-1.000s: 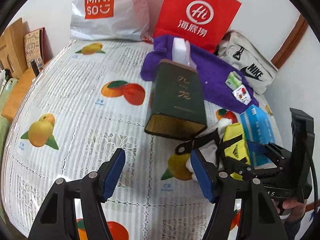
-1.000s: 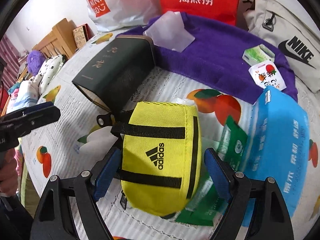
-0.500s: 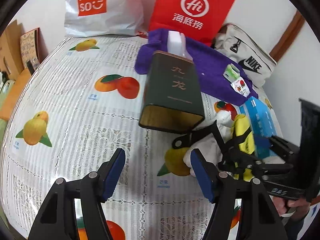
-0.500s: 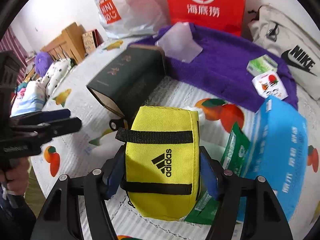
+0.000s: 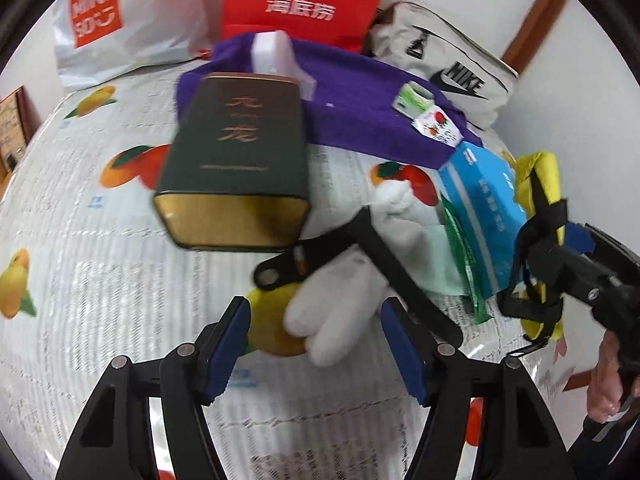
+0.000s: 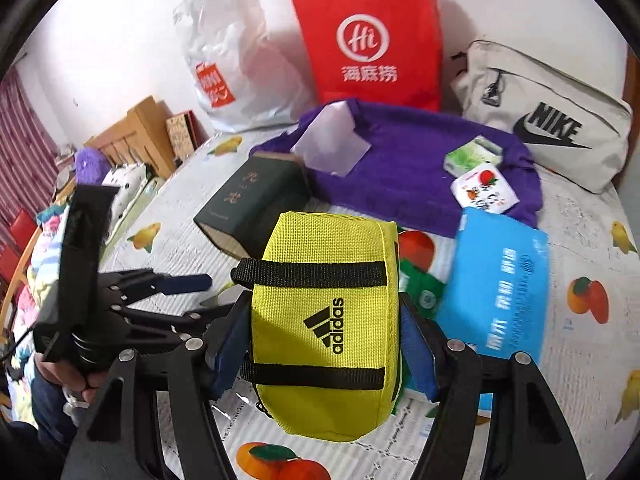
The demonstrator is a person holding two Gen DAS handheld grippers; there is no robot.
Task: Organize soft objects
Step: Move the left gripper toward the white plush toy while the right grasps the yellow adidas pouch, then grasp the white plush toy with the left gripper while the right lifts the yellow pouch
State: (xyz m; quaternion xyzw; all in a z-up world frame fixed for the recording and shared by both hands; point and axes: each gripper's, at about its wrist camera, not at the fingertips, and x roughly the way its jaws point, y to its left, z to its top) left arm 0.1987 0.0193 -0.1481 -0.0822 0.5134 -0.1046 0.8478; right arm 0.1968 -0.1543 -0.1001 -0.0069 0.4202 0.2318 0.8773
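Up it comes! The right gripper [image 6: 322,350], which a second ago only straddled the yellow Adidas pouch [image 6: 326,320] with its pads apart, has clamped both blue pads onto the pouch's sides and raised it off the fruit-print desk [image 5: 80,280]. The pouch's black strap [image 5: 400,268] now trails across the white plush toy [image 5: 344,304], which has been uncovered as the pouch rose.

The left gripper [image 5: 316,350] has slid in: its jaws stand wide, empty, with the plush toy's lower end now lying between the two pads, where before they framed bare cloth.

Counting, biggest down: one desk; three bags against the wall, namely one red Haidilao bag [image 6: 370,36], one white Miniso bag [image 6: 234,60] and one grey Nike bag [image 6: 548,114]; one purple towel [image 6: 400,168]; one dark green tin [image 5: 236,160] lying on its side; one blue tissue pack [image 6: 504,288]; one yellow pouch; one plush toy; one green sachet [image 6: 424,292] under the blue pack's edge; and two small tissue packets [image 6: 484,188] on the towel.
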